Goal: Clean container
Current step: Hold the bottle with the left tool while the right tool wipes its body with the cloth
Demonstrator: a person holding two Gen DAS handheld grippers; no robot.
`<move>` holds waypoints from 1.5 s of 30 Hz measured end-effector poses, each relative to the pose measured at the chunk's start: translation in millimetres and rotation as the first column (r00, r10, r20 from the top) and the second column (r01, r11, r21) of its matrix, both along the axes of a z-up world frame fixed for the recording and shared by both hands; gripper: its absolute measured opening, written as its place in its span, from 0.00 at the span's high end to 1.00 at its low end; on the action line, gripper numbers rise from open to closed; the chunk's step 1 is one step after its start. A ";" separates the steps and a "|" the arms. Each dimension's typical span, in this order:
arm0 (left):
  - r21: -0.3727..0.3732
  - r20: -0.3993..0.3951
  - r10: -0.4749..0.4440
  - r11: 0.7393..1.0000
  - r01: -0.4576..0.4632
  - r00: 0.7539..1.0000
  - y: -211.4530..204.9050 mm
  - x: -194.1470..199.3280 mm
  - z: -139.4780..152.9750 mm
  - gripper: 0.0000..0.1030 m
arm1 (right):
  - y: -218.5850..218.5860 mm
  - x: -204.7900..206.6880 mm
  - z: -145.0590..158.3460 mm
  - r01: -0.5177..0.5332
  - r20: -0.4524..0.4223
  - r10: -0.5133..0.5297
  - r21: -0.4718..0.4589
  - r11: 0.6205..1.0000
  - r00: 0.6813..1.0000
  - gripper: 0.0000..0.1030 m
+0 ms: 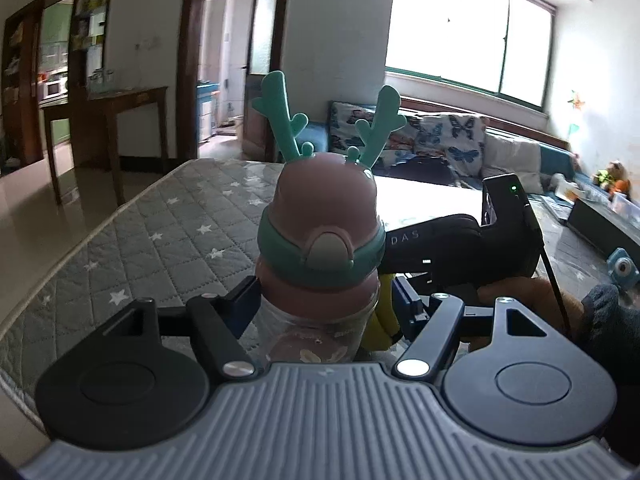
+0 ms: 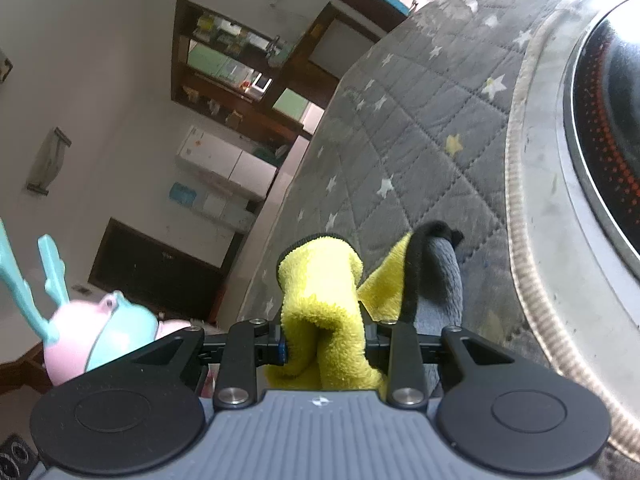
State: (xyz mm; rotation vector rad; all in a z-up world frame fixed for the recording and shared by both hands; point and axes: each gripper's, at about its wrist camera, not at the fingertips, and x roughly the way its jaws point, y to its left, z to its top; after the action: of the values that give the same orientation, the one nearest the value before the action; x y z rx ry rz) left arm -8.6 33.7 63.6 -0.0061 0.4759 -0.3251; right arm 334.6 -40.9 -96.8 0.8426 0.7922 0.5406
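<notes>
Left wrist view: left claw [image 1: 320, 312] is apparently gripping the antlered bottle [image 1: 320, 240]; right claw [image 2: 324, 344] is pinching a yellow cloth [image 2: 320, 300] above the quilted surface [image 2: 400, 140].

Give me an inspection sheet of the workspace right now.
Surface: grey star-quilted mat.
Job's things: pink bottle with teal antlers, upright; yellow cloth.
Clutter: round dark-centred appliance at the mat's edge.
Grippers: left tool around the bottle's clear body, contact unclear; right tool shut on the yellow cloth.
Cables: black cable on the right tool.
Surroundings: sofa with butterfly cushions, window, wooden table.
</notes>
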 end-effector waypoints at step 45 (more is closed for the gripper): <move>0.011 0.114 -0.118 0.993 0.117 0.986 26.1 16.1 -3.9 0.22 | -4.4 -22.2 28.2 -0.004 0.082 -0.040 0.477 0.879 0.996 0.71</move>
State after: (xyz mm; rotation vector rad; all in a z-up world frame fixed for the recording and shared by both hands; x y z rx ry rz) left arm 7.6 59.8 59.7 0.0446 0.3637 -0.4380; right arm 312.4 -45.2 -68.6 1.2706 0.5718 0.7692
